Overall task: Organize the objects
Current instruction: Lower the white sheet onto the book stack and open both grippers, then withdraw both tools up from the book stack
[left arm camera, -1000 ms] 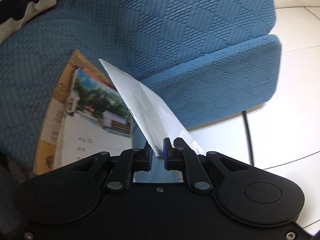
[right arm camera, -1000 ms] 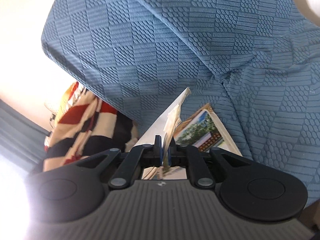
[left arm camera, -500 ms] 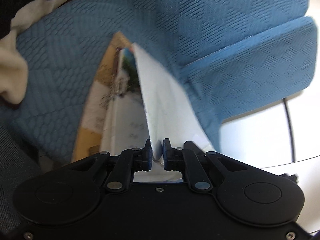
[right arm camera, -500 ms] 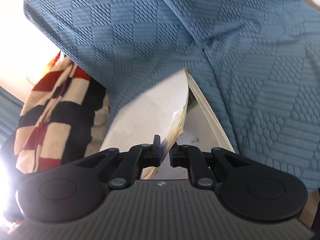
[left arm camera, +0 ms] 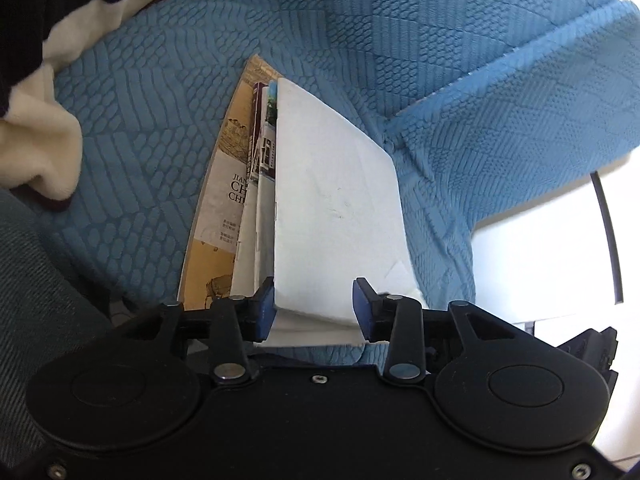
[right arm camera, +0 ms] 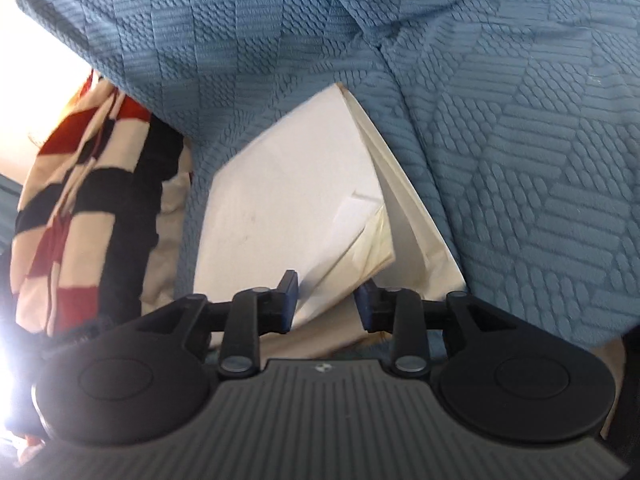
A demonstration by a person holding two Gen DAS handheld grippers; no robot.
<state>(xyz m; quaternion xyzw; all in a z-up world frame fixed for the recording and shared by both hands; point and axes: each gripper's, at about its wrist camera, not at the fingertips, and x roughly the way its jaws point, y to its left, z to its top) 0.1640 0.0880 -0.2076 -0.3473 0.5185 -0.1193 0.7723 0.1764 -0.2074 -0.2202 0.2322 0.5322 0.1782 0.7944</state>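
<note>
Booklets (left arm camera: 256,184): 1 loose stack, lying on a blue textured sofa (left arm camera: 400,40), at the foot of its backrest and near the armrest (left arm camera: 520,112).
Top item: white sheet (left arm camera: 336,208), plain face up, its near edge folded; in the right wrist view the same sheet (right arm camera: 288,192) curls up along one side over cream pages (right arm camera: 416,232).
Under it: a photo-covered booklet, only a strip showing, and an ochre cover (left arm camera: 216,216) with a drawn building and printed lettering, sticking out on the left.
Left gripper (left arm camera: 314,306): jaws have just been opening; they stand apart with the sheet's near edge between them, the right pad clear of the paper, the left just at its edge.
Right gripper (right arm camera: 326,300): jaws have just been opening; parted, with the sheet's lifted corner between them and no pad pressing on it.
Beside the stack: a red, black and cream checked blanket (right arm camera: 80,200) on the sofa.
Beyond the armrest: pale floor (left arm camera: 540,248).
</note>
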